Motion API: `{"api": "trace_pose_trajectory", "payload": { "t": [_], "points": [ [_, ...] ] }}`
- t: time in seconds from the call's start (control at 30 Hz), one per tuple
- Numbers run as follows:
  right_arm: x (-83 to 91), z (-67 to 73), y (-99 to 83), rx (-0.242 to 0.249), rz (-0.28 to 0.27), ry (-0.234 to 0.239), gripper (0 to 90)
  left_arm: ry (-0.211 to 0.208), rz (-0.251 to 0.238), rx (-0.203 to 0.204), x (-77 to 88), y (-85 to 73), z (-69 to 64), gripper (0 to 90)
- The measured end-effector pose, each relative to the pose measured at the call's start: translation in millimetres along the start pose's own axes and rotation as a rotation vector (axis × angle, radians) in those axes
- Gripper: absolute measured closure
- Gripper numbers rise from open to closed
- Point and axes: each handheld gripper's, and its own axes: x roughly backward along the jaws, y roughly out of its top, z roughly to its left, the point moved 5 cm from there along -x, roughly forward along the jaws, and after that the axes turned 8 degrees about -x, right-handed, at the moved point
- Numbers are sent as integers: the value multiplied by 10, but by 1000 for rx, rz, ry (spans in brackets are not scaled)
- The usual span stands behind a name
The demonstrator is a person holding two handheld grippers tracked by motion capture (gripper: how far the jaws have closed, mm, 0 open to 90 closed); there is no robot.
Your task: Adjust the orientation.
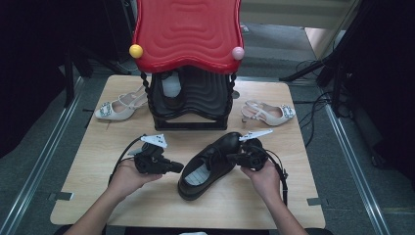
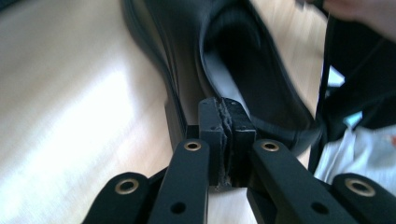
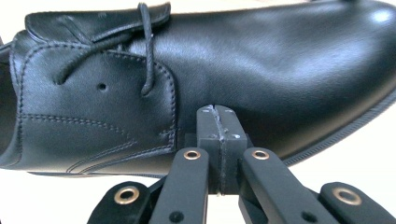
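We hold both grippers pressed together, empty: left gripper (image 1: 177, 167) just beside the black shoe's (image 1: 211, 164) heel, right gripper (image 1: 234, 158) against its side; bare desk (image 1: 88, 186) lies left.

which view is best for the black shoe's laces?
Right gripper view: the black shoe shows side-on, sharp, with its laces crossing the eyelets. High view shows the whole shoe, laces indistinct. Left gripper view shows its blurred heel opening.
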Motion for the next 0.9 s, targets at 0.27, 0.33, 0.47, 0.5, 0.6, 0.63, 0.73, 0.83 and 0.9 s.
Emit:
{"api": "trace_pose_trajectory", "payload": {
  "t": [0.27, 0.33, 0.47, 0.5, 0.6, 0.63, 0.73, 0.83, 0.9],
  "points": [
    [87, -3, -84, -15, -3, -19, 900, 6, -6, 48, -125, 67, 263, 900],
    [91, 14, -114, -17, -1, -21, 900, -2, -5, 68, -203, 75, 315, 900],
    [78, 51, -183, -20, 18, -13, 900, -7, 24, 61, -365, 88, 355, 899],
    [70, 63, -202, -20, 25, -9, 900, -13, 33, 55, -398, 93, 353, 898],
    [34, 111, -258, -11, 40, -3, 900, -19, 56, 39, -483, 102, 325, 898],
    [26, 126, -269, -8, 40, -5, 900, -6, 63, 30, -502, 100, 319, 898],
    [7, 128, -263, -22, 35, -1, 900, -3, 80, 29, -538, 74, 337, 899],
    [-23, 115, -255, -41, 35, 16, 900, -10, 70, 52, -551, 66, 324, 900],
    [-38, 117, -245, -43, 35, 20, 900, -8, 73, 54, -544, 60, 312, 900]
  ]
}}
